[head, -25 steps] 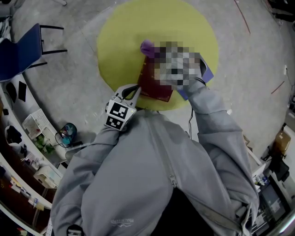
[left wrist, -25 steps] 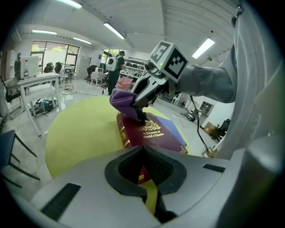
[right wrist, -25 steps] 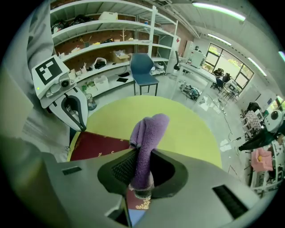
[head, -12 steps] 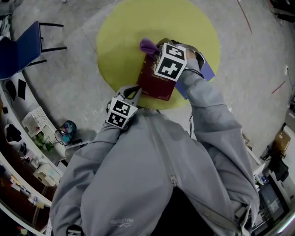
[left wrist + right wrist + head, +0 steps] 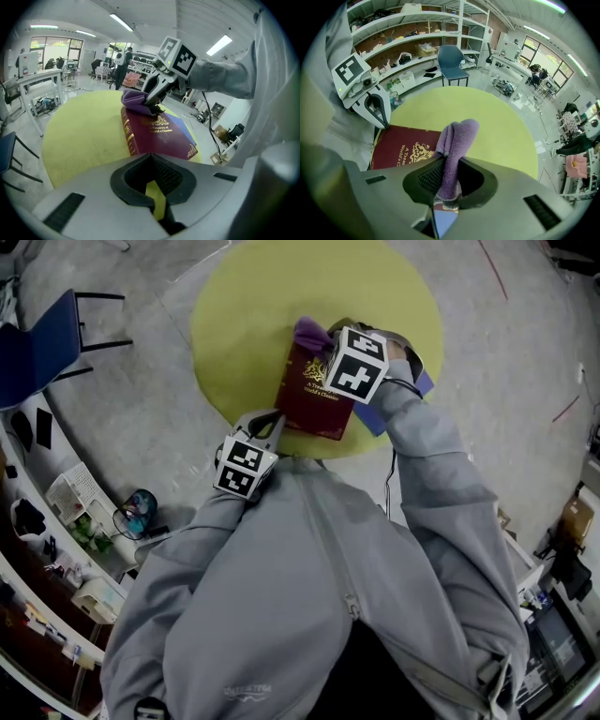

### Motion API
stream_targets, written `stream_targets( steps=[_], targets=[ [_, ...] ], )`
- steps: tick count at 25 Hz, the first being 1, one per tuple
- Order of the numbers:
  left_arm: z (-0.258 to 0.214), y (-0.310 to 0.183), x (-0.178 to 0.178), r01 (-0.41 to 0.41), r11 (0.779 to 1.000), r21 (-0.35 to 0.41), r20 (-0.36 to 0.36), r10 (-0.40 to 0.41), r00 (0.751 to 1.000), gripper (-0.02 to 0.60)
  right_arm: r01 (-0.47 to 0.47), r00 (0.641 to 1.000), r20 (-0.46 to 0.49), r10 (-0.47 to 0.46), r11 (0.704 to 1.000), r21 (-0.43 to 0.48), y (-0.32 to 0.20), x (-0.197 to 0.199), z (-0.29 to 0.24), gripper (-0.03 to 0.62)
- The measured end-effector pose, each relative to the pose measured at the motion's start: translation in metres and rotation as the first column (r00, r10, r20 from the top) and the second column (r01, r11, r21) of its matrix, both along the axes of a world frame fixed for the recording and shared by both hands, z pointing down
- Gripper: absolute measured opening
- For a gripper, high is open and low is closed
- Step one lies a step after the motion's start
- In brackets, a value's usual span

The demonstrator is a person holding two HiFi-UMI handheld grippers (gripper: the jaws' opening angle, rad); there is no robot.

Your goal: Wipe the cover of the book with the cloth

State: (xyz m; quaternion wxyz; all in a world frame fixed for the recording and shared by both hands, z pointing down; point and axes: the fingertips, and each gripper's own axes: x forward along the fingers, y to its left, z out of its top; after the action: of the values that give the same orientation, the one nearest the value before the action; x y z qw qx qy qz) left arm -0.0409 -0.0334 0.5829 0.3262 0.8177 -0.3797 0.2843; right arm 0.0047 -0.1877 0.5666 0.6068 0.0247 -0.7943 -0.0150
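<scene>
A dark red book (image 5: pixel 309 399) with gold lettering lies on the round yellow table (image 5: pixel 244 324), on top of a blue book (image 5: pixel 380 418). My right gripper (image 5: pixel 323 343) is shut on a purple cloth (image 5: pixel 309 332) and holds it at the far end of the cover. In the right gripper view the cloth (image 5: pixel 454 140) stands up between the jaws over the red book (image 5: pixel 401 145). My left gripper (image 5: pixel 275 425) is shut, its tips at the book's near left corner. In the left gripper view the book (image 5: pixel 161 136) lies ahead of the jaws, with nothing gripped.
A blue chair (image 5: pixel 37 343) stands on the floor left of the table. Shelves and benches with clutter line the left side (image 5: pixel 75 512). The table's near edge runs just under the book. A person's grey sleeves fill the lower head view.
My right gripper has slid the cloth toward the far end of the cover, uncovering the gold title. The left gripper has stayed in place.
</scene>
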Motion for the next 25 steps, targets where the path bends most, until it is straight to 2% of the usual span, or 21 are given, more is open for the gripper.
stream_targets(
  steps=[10, 25],
  targets=[
    [0.001, 0.002, 0.003, -0.003, 1.000, -0.001, -0.010, 0.003, 1.000, 0.018, -0.079, 0.995, -0.062, 0.078, 0.997, -0.007, 0.008, 0.056, 0.004, 0.083],
    [-0.005, 0.002, 0.003, -0.011, 1.000, -0.008, -0.016, 0.011, 1.000, 0.018, -0.216, 0.968, -0.133, 0.213, 0.976, -0.008, 0.014, 0.118, 0.007, 0.083]
  ],
)
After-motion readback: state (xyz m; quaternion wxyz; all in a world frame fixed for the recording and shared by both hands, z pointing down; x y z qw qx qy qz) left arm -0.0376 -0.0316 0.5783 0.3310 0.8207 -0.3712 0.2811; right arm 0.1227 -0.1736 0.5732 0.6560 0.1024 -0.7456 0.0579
